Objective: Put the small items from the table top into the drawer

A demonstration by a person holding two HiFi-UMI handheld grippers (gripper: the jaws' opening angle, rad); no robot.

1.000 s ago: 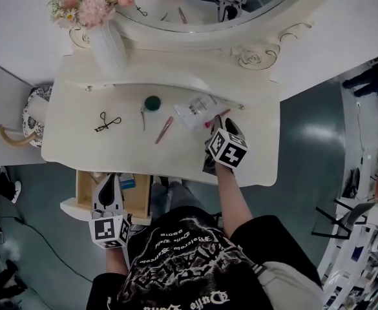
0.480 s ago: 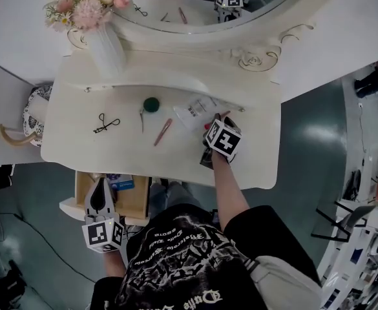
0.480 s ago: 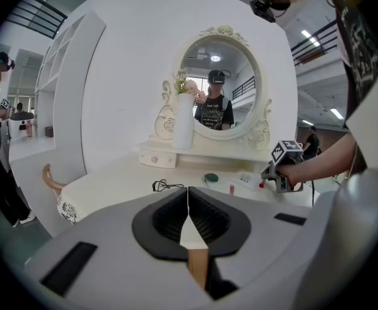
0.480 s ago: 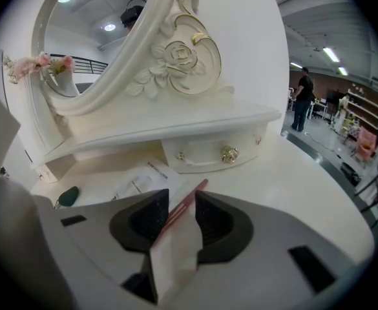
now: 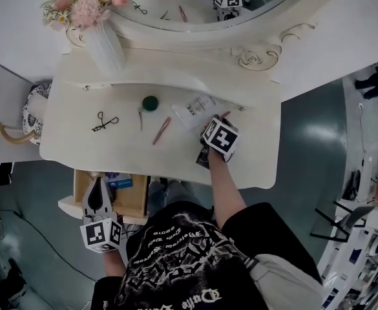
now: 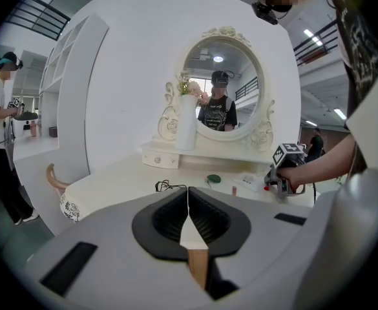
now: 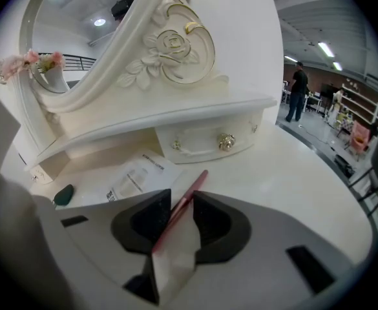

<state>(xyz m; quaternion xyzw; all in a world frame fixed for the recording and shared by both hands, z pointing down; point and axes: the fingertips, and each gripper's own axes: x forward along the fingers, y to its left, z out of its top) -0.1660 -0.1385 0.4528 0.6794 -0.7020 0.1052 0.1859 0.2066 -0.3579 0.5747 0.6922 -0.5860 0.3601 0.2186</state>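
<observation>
Pick-up step: right jaws closing round a slim pink stick

At the cream worktop's point(image 5: 72, 141) front left edge, the left gripper point(image 5: 99, 186) hangs over the open wooden drawer point(image 5: 137, 202), its jaws closed on nothing. A black eyelash curler point(image 5: 105, 122) waits left of centre. Toward the back right, beside a white printed leaflet point(image 5: 195, 108), the right gripper point(image 7: 179, 205) has the slim pink stick point(image 7: 198, 181) between its closing jaws, seemingly not yet pinched. Next it likely needs a firm squeeze, a clean lift, then a carry to the drawer.
</observation>
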